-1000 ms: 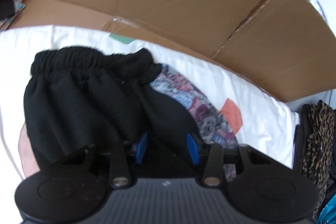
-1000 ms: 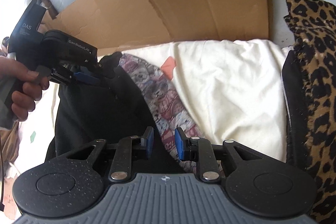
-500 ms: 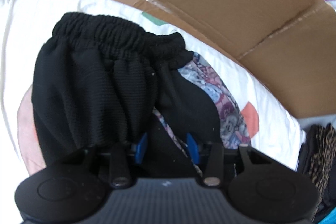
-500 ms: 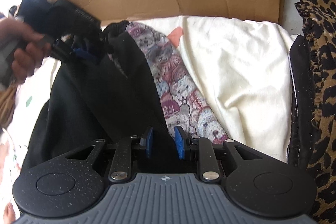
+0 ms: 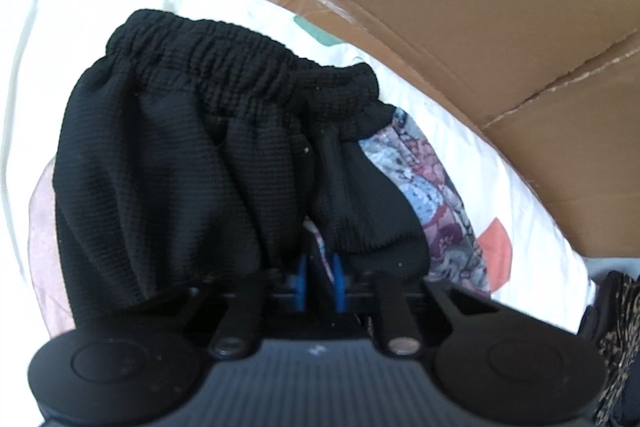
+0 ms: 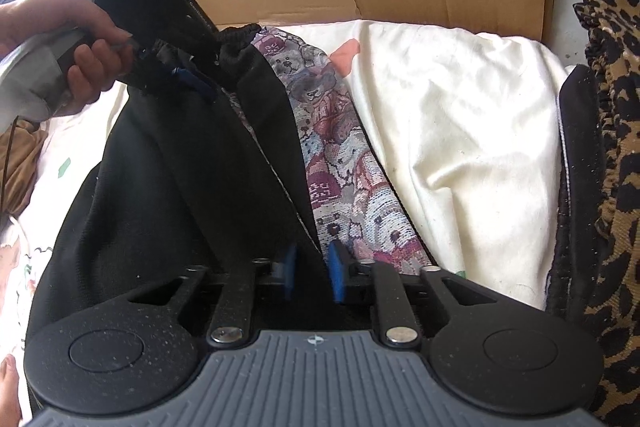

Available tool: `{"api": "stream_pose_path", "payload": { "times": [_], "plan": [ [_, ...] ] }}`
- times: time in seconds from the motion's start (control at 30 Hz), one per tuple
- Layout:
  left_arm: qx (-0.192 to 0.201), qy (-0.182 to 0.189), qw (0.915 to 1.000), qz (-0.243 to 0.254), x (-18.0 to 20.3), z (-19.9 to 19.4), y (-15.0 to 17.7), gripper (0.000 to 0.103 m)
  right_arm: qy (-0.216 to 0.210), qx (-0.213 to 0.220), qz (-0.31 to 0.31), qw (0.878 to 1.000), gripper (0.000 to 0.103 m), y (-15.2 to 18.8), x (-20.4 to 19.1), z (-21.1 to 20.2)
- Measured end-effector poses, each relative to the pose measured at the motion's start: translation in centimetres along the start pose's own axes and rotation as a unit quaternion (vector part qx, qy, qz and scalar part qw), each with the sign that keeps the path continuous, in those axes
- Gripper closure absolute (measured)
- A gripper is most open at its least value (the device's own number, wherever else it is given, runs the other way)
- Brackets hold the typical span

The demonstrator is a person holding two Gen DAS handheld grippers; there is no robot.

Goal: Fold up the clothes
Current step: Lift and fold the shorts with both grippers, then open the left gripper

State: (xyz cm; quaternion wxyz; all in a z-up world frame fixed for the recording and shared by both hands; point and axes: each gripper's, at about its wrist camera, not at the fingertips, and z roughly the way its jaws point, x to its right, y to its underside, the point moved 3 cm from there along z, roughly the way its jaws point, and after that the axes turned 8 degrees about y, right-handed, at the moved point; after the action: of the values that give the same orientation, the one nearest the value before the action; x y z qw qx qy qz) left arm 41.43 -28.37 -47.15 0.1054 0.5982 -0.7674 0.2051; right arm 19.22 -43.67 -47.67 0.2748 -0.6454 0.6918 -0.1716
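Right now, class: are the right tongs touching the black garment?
Touching. The right wrist view shows the right tongs with their blue pads closed on a fold of the black garment, the fabric running straight up from between them.

Two black handheld grippers, one bare hand

Right gripper [image 6: 311, 273]: blue pads, silver pivot screws, ribbed grey base, round black discs. Left gripper [image 5: 319, 281] matches; bare-skinned left hand [image 6: 86, 45], grey-white sleeve.

White letters reading "DAS" stand on the dark block at the rear of the left gripper [image 6: 192, 77], above smaller lines too fine to read. On its black body a white word begins "Gen", the rest hidden by cloth. No other lettering is legible.
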Motion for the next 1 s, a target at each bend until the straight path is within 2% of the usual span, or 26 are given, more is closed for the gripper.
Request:
{"api": "stream_pose_path", "payload": {
  "times": [0.07, 0.37, 0.6, 1.0],
  "plan": [
    [0.003, 0.002, 1.0000, 0.001, 0.2, -0.7, 0.1, 0.100, 0.002, 0.006, 0.001, 1.000, 0.103, 0.0, 0.2, -0.3],
    [0.016, 0.023, 0.9995, 0.013, 1.0, -3.9, -0.1, 0.101, 0.004, 0.052, 0.017, 0.998, 0.103, 0.1, 0.3, -2.9],
    [0.033, 0.069, 0.9968, 0.025, 3.6, -5.9, -1.4, 0.102, 0.010, 0.079, 0.031, 0.996, 0.103, -0.3, 0.6, -4.5],
    [0.049, 0.107, 0.9914, 0.057, 7.4, -6.0, -2.5, 0.102, 0.027, 0.109, 0.046, 0.993, 0.103, -0.9, 1.4, -6.0]
  ]
}}
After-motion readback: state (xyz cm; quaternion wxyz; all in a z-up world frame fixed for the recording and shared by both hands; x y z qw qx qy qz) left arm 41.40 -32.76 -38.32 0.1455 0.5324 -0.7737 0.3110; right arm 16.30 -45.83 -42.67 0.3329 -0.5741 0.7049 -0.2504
